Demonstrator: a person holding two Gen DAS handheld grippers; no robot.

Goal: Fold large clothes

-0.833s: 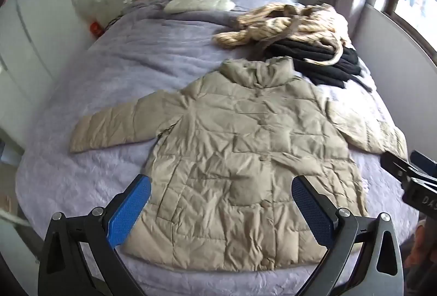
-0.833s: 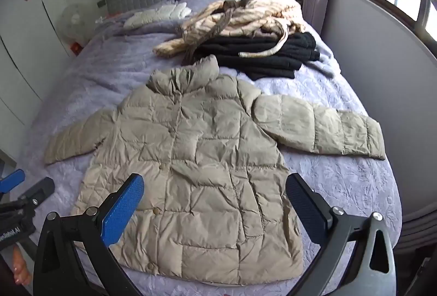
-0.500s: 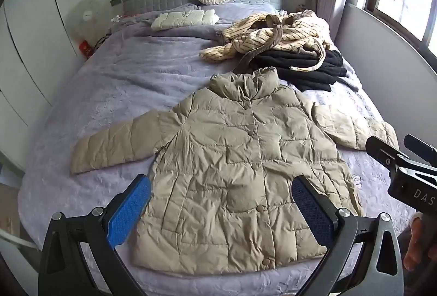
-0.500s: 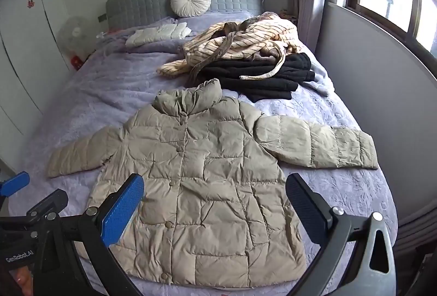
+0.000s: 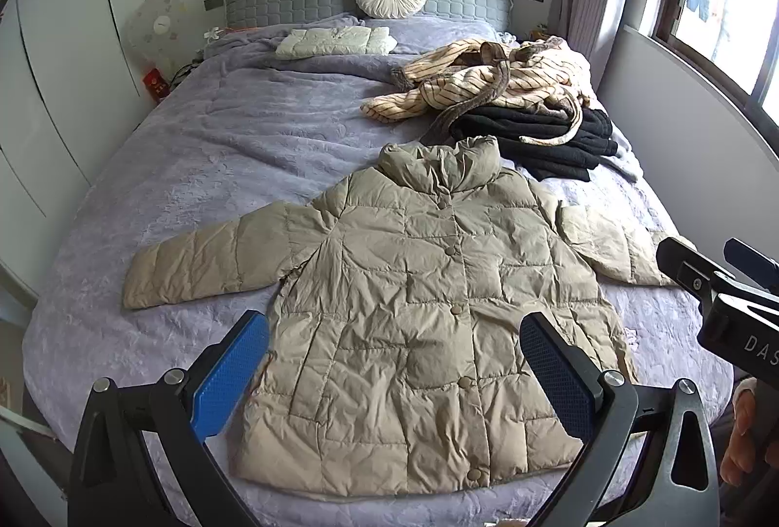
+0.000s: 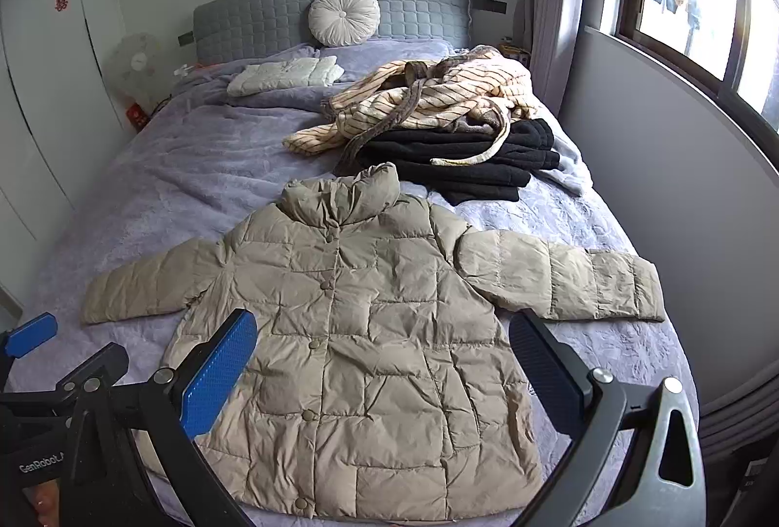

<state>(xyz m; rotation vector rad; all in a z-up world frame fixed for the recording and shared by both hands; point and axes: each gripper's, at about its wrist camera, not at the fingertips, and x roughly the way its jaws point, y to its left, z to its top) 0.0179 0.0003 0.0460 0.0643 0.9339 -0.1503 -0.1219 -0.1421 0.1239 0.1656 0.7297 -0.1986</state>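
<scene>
Your left gripper (image 5: pixel 394 373) and right gripper (image 6: pixel 382 369) both hang above the hem of the beige puffer jacket (image 5: pixel 428 322), fingers spread wide and grasping nothing, pointed forward over it toward its collar. The jacket lies flat, front up and buttoned, sleeves out to both sides, on the purple bedspread (image 5: pixel 233 147). Beyond its collar sits a striped robe (image 6: pixel 438 99) on folded black clothes (image 6: pixel 462 157).
</scene>
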